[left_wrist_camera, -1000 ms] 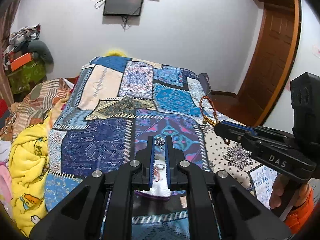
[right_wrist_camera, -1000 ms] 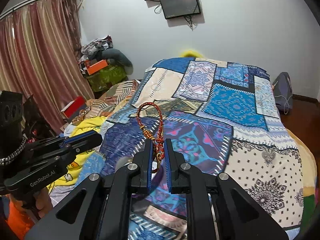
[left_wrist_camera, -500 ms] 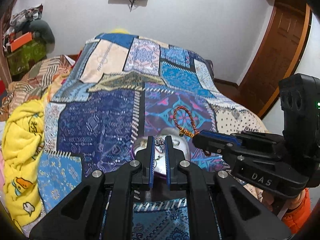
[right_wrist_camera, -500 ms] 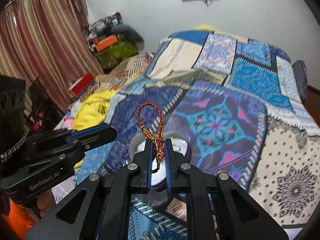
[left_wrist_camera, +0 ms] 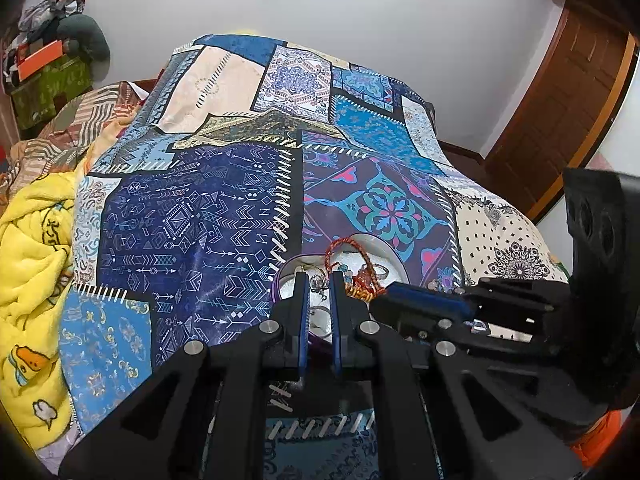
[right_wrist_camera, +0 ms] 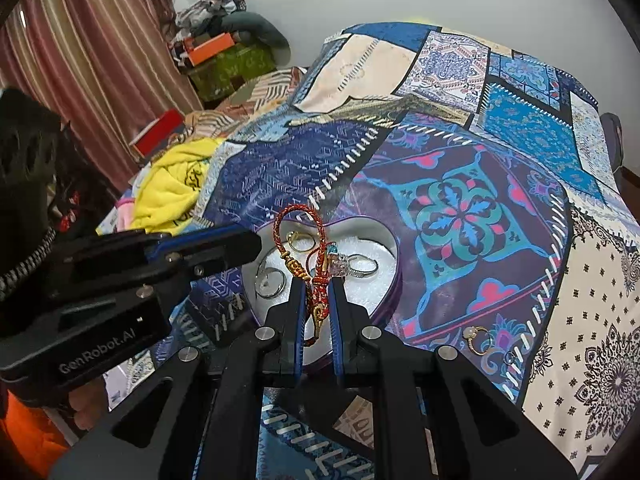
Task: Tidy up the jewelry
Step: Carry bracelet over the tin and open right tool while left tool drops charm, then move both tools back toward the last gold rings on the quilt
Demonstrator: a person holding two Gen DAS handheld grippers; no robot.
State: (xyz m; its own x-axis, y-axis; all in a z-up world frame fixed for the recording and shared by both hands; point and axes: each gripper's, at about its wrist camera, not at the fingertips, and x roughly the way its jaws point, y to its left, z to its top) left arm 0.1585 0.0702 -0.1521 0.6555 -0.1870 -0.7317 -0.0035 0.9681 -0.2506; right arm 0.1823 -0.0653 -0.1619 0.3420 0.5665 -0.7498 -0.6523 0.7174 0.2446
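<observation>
Evenly and softly lit from overhead, bright enough for saturated colour on the blue patchwork bedspread [left_wrist_camera: 224, 216]. Only faint shadow under the black plastic gripper fingers [right_wrist_camera: 298, 312]. Mild sheen on the plain white wall [left_wrist_camera: 400, 20]. Strong fisheye bending at the borders, with the brown wooden door [left_wrist_camera: 560, 112] curved and the corners vignetted black. Slightly soft toward the edges, sharp centrally

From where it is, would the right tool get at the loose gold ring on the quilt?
Probably not yet: the right tool is shut on the red cord bracelet. The gold ring lies uncovered on the quilt.
</observation>
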